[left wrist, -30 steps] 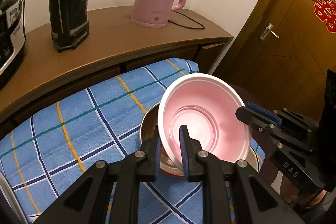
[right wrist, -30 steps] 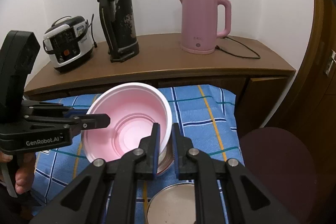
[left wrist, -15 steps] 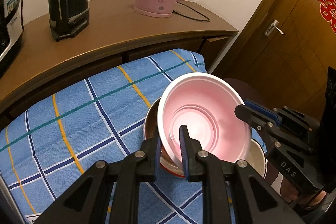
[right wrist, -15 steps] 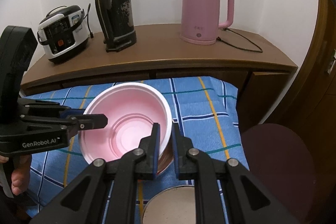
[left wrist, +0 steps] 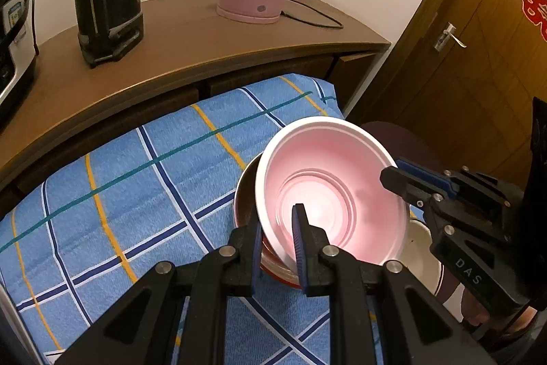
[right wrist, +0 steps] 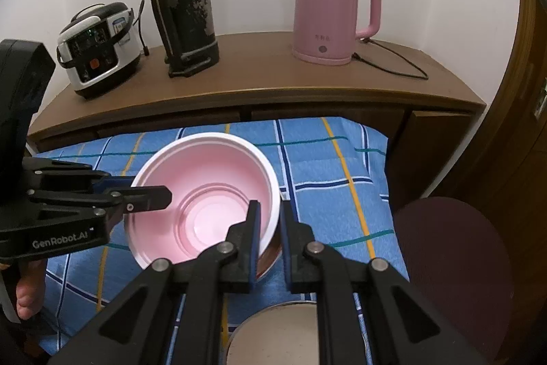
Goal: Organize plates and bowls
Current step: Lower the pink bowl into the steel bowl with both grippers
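A pink plastic bowl [left wrist: 328, 194] [right wrist: 205, 187] with a white rim is held tilted over a blue plaid cloth [left wrist: 136, 194]. My left gripper [left wrist: 277, 221] [right wrist: 164, 194] is shut on its left rim. My right gripper [right wrist: 270, 211] [left wrist: 393, 173] is shut on the opposite rim. Right under the pink bowl sits a red bowl with a metal inside [left wrist: 246, 200] [right wrist: 270, 257], mostly hidden. I cannot tell whether the two bowls touch. A steel bowl [right wrist: 277, 330] [left wrist: 418, 235] stands on the cloth nearer to me, partly hidden by the right gripper.
Behind the cloth a wooden counter [right wrist: 273, 84] carries a pink kettle [right wrist: 331, 12] with its cord, a black flask [right wrist: 184, 9] and a rice cooker [right wrist: 99, 47]. A dark round stool [right wrist: 454, 262] stands right of the cloth, a wooden door [left wrist: 478, 57] beyond.
Both grippers keep their hold on the pink bowl over the red bowl. The views have shifted only slightly, with more of the cloth showing.
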The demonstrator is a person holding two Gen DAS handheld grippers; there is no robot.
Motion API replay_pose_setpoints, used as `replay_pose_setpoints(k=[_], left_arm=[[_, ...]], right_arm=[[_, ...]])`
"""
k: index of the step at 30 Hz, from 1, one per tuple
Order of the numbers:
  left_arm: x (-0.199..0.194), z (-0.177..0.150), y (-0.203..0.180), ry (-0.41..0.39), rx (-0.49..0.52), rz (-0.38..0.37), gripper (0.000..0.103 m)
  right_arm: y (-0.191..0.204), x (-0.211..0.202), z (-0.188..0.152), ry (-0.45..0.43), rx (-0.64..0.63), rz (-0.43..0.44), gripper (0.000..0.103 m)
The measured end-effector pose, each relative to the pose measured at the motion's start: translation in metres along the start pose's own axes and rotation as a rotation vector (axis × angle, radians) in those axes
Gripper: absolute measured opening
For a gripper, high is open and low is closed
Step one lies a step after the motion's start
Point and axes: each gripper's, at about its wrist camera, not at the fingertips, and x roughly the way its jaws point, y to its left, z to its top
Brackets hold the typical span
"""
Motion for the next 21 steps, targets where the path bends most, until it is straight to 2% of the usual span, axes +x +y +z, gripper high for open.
replay_pose_setpoints(k=[21], left_arm=[[0.01,0.001,0.0,0.028,0.005,0.005,0.019]], right_arm=[[-0.004,0.013,-0.003,0.03,-0.001,0.002,0.012]])
